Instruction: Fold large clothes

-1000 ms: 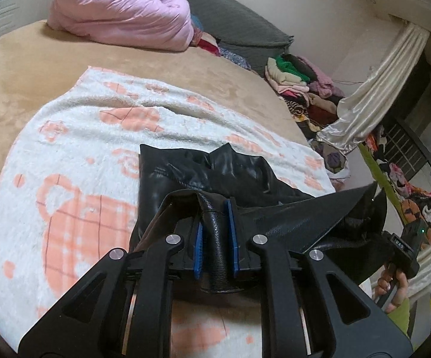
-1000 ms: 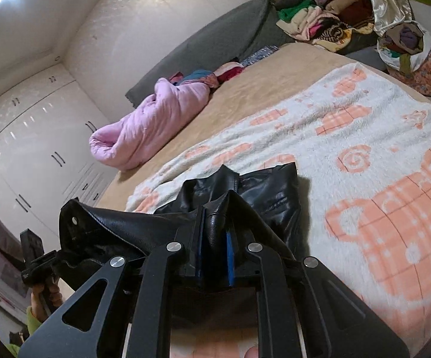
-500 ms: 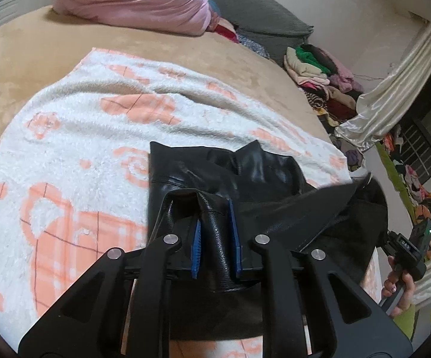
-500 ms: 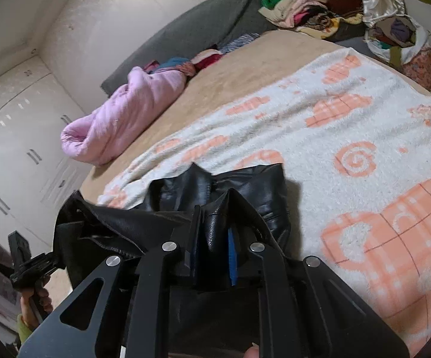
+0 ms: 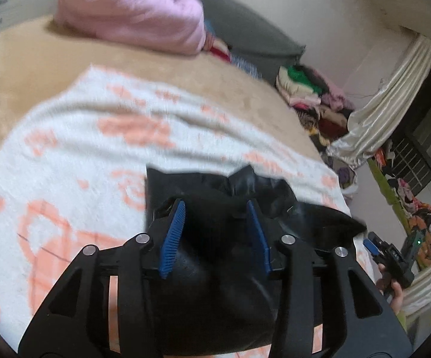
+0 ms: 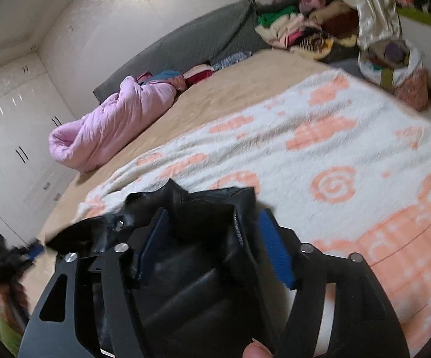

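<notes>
Both my jaws have just been opening: left gripper and right gripper now released, black leather jacket slumped between the pads, lying at the near edge of the blanket. Looks heavy, stiff-ish, slick; I'd regrip at seams/hem.

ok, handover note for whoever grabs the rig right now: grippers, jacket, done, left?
Left gripper: jaws have just been opening; black leather jacket lies between the pads, no longer pinched.
Right gripper: the same, jaws spread wide, leather loose between them.
Jacket: bunched on the white-and-orange blanket at the near edge of the bed, one fold laid over.
Done: folded edge carried over and let go.
Left: back both grippers out, smooth the fold, probably fold once more; it looks lumpy.
</notes>
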Action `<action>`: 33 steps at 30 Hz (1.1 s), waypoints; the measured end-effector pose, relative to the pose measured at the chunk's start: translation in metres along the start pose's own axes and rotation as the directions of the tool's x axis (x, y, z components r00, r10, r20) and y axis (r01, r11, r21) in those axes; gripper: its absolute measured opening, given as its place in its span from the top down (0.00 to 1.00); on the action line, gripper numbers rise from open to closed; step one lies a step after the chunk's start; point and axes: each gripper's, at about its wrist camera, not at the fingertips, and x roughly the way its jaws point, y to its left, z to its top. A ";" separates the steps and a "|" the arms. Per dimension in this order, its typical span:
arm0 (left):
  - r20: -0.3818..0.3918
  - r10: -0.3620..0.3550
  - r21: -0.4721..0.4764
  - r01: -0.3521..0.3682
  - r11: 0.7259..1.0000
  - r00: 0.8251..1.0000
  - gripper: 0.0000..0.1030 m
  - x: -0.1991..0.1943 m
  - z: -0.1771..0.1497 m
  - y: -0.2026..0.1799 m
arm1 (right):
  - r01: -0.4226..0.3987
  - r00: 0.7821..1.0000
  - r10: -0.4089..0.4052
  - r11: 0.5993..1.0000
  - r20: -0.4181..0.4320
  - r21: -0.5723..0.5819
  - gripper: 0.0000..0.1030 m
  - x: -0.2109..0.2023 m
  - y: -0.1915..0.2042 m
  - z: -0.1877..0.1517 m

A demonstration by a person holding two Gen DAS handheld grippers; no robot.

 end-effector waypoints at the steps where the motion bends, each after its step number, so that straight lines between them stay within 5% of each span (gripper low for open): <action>1: 0.014 0.022 0.026 -0.023 0.999 1.000 0.66 -0.003 0.001 -0.003 | 0.019 1.000 -0.019 0.999 0.004 -0.044 0.35 -0.001 0.005 0.000; 5: 0.004 0.180 0.168 -0.178 0.970 0.984 0.62 0.013 -0.002 -0.010 | 0.088 0.995 -0.093 0.977 -0.018 -0.195 0.35 0.011 0.021 -0.007; 10: -0.135 0.247 0.268 -0.205 0.941 0.959 0.59 0.066 -0.014 -0.009 | 0.120 0.978 -0.166 0.940 -0.123 -0.320 0.35 0.049 0.034 -0.018; 14: -0.131 0.277 0.332 -0.222 0.917 0.952 0.61 0.084 -0.021 -0.014 | 0.120 0.972 -0.177 0.939 -0.154 -0.322 0.36 0.074 0.035 -0.016; 17: -0.102 0.285 0.339 -0.236 0.911 0.953 0.94 0.083 -0.017 -0.013 | 0.144 0.964 -0.207 0.934 -0.167 -0.327 0.86 0.085 0.035 -0.016; 18: -0.089 0.275 0.330 -0.232 0.915 0.957 0.96 0.079 -0.014 -0.013 | 0.141 0.967 -0.200 0.936 -0.158 -0.323 0.91 0.083 0.036 -0.014; 21: -0.032 0.207 0.307 -0.188 0.933 0.978 0.98 0.062 0.005 -0.021 | 0.101 0.987 -0.128 0.961 -0.093 -0.257 0.93 0.061 0.036 0.002; 24: 0.015 0.196 0.327 -0.190 0.926 0.980 0.98 0.059 0.021 -0.029 | 0.089 0.994 -0.099 0.979 -0.041 -0.184 0.93 0.050 0.035 0.025; 33: -0.064 0.223 0.298 -0.195 0.934 0.973 0.98 0.106 0.023 -0.007 | 0.168 0.978 -0.180 0.979 -0.104 -0.112 0.93 0.102 0.021 0.027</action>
